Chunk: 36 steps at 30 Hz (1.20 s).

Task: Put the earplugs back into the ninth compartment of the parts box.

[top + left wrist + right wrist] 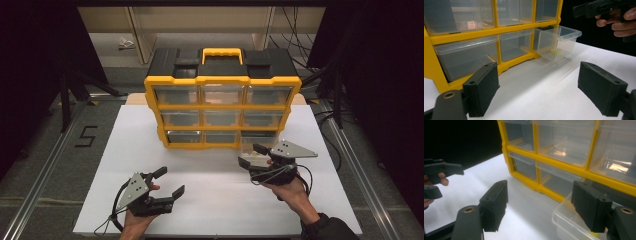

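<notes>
A yellow and black organizer (222, 107) with clear drawers stands at the middle of the white table (210, 200). Its bottom right drawer (252, 144) is pulled out, and a small yellow piece (552, 51) lies inside it. My right gripper (249, 155) is open just in front of that drawer (570, 220), one jaw over the drawer's rim, nothing held. My left gripper (171, 181) is open near the table's front left, apart from the organizer (461, 37), with nothing between its jaws.
The other drawers (182, 116) are closed. A yellow handle (222, 52) tops the case. White table surface lies between the two grippers and in front of the organizer. Metal rails (47, 165) and dark stands flank the table on the floor.
</notes>
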Motion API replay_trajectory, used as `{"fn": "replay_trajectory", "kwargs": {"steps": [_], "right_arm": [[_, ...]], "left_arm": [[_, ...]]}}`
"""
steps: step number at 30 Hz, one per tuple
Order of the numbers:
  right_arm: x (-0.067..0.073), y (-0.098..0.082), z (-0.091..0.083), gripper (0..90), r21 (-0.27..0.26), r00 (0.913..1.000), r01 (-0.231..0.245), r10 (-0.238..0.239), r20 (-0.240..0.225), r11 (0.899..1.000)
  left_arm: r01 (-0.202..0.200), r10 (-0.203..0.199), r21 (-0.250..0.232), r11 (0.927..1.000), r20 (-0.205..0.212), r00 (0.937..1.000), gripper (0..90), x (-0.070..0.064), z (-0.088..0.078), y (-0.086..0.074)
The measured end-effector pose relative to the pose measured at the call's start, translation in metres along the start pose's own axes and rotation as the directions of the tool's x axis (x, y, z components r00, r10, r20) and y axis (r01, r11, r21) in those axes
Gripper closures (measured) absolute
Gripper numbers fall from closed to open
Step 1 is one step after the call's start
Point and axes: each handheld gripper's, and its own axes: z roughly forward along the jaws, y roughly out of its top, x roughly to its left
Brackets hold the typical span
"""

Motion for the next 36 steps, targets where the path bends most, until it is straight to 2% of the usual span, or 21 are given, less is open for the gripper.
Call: {"fn": "replay_trajectory", "kwargs": {"steps": [14,20,36], "right_arm": [[0.009,-0.009,-0.005,28.0,-0.043,0.9998,0.011,-0.011,-0.018,0.999],[0.014,-0.013,-0.008,23.8,-0.059,0.9993,0.015,-0.017,-0.034,0.998],[0.024,-0.029,-0.017,20.4,-0.082,0.9989,0.032,-0.035,-0.031,0.996]], "left_arm": [[0.002,-0.001,-0.009,1.0,0.006,1.0,16.5,0.0,-0.001,0.0],[0.0,0.0,-0.011,0.9999,0.008,1.0,16.5,-0.001,-0.001,0.0],[0.001,0.0,-0.015,0.9999,0.013,0.9999,16.4,-0.002,-0.002,0.001]]}}
